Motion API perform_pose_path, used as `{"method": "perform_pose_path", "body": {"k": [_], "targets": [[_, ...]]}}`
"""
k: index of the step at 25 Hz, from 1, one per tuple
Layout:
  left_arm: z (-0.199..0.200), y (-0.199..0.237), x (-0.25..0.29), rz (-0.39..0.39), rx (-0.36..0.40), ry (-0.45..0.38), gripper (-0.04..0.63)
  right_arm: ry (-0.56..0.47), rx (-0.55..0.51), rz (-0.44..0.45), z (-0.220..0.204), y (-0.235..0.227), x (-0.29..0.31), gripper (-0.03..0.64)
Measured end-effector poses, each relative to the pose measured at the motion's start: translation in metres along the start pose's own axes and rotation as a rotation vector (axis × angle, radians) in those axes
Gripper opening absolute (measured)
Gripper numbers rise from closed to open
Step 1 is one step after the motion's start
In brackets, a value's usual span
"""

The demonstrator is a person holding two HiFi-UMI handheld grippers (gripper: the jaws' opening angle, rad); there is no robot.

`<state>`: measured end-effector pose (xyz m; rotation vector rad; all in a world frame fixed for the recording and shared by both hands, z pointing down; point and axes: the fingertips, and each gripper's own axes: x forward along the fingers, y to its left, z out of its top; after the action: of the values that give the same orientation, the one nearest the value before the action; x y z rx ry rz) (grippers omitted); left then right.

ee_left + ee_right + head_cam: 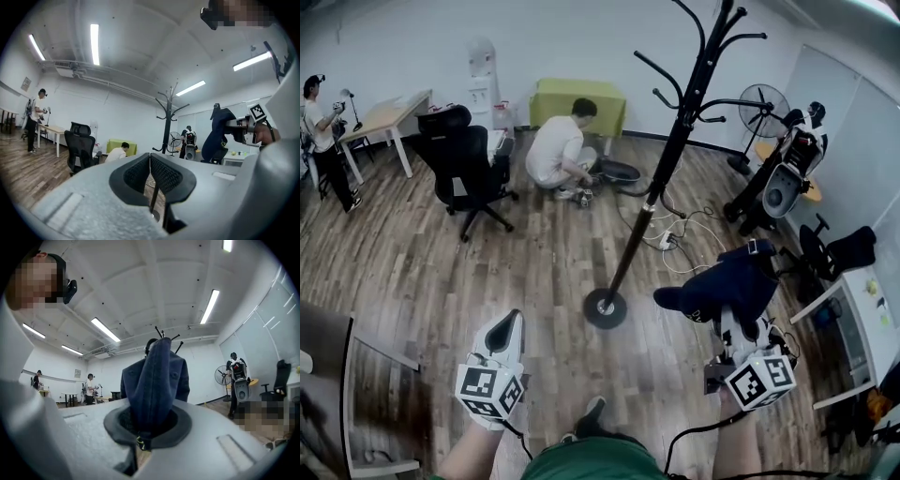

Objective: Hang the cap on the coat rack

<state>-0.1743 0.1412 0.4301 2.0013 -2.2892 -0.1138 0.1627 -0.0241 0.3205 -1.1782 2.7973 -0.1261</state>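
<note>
Head view, and I've got the right gripper [733, 317] down at five o'clock in the frame, clenched on the dark blue cap [727, 281]. The cap hangs off the jaw tips at roughly three o'clock from the rack [661, 178], level with its round foot and clear of the pole, touching none of the hooks. Left gripper [510, 321] sits low at seven o'clock, white body pointing up the floor. Over to the left gripper view: left gripper [151, 174] has its pads pressed together along a thin seam, nothing between them, and past them I see the rack [166, 117] at twelve o'clock with the cap [219, 132] off at two o'clock. Right gripper view now: right gripper [146, 430] is squeezed tight on a fold of cap [157, 380], the fabric standing upright out of the jaws and filling the middle of the frame, rack hooks [161, 335] poking out just above it at twelve. Back on the head view, a black chair [469, 164] stands at ten o'clock, a person [561, 150] crouches on the floor at eleven, and a fan [764, 103] stands at one o'clock.
</note>
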Motion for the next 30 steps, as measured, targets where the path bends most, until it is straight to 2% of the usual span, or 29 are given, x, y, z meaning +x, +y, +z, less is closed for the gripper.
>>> {"method": "perform_pose_path", "body": {"k": [3, 5, 11, 18, 30], "targets": [[0.008, 0.017, 0.012, 0.051, 0.025, -0.002, 0.014, -0.016, 0.021, 0.025, 0.002, -0.007, 0.023, 0.014], [0.011, 0.015, 0.028, 0.059, 0.034, 0.000, 0.014, -0.022, 0.040, 0.043, 0.002, -0.014, 0.039, 0.014], [0.026, -0.014, 0.095, 0.021, 0.059, 0.006, 0.014, -0.047, 0.066, 0.076, 0.010, -0.049, 0.085, 0.014], [0.020, -0.036, 0.152, -0.002, 0.066, 0.025, 0.014, -0.047, 0.056, 0.127, 0.010, -0.072, 0.124, 0.014], [0.026, -0.053, 0.224, -0.078, 0.081, 0.002, 0.014, -0.058, -0.003, 0.111, 0.024, -0.083, 0.148, 0.014]]}}
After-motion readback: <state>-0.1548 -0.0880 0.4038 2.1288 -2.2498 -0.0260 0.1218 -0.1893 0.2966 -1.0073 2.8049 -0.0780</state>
